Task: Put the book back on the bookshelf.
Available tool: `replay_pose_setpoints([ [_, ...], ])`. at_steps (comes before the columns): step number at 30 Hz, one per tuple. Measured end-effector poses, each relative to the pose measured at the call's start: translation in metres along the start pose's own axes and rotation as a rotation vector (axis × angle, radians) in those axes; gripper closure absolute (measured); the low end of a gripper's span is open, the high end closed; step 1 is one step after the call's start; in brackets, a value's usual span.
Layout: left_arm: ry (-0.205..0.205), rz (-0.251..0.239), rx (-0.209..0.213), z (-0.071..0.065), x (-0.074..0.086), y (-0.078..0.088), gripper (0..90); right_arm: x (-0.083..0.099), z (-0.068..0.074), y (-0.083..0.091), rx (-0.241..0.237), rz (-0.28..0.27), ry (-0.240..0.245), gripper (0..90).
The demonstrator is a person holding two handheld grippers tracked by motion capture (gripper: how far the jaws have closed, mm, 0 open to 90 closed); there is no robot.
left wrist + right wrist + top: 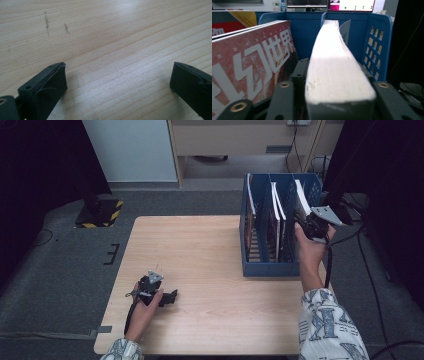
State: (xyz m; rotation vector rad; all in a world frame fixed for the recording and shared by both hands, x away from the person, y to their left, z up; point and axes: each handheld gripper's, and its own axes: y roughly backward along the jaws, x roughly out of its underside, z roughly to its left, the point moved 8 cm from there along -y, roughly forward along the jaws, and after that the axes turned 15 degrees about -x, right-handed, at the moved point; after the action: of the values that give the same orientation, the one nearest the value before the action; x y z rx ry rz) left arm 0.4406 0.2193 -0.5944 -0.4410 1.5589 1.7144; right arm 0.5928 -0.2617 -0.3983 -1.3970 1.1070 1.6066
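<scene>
Your right gripper [306, 227] is up at the blue file rack [272, 269], which stands on the counter [200, 255] toward its right, far side. The thick book [337, 72] stands in the rack's rightmost compartment, page edges up. In the right gripper view it runs straight between your jaws, w/ one jaw on each side of the block of pages. The jaws sit close against it, but I can't tell if the pads are pressing or just beside the covers, so grip state unclear. Book leans a bit toward the rack's perforated right wall in that view.

Next compartment over holds a red-covered magazine [252, 67] w/ large white characters, upright and just beside the book. More thin books stand in the rack's middle and left slots in the high view.

Your left gripper [167, 297] rests low on the counter near its front left, well apart from the rack. Its jaws are wide open w/ nothing between them, only bare wood grain and a few dark scuff marks [46, 23] ahead in the left gripper view.
</scene>
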Motion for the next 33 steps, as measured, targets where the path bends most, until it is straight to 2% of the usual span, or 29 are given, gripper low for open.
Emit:
replay_pose_setpoints([
  [4,0.0,0.0,0.0,0.0,0.0,0.0,0.0,0.0,0.001,0.003,-0.021,-0.004,-0.033,41.4],
  [7,0.0,0.0,0.0,0.0,0.0,0.0,0.0,0.004,0.001,0.004,-0.028,0.032,-0.053,34.7],
  [12,0.0,0.0,0.0,0.0,0.0,0.0,0.0,0.008,0.006,0.005,-0.072,0.074,-0.085,26.9],
  [21,0.0,0.001,0.0,0.0,0.0,0.0,0.0,0.015,0.005,0.017,-0.086,0.12,-0.107,20.2],
  [33,-0.001,0.0,0.001,0.0,0.0,0.0,0.0,0.022,0.005,0.031,-0.102,0.136,-0.113,15.8],
])
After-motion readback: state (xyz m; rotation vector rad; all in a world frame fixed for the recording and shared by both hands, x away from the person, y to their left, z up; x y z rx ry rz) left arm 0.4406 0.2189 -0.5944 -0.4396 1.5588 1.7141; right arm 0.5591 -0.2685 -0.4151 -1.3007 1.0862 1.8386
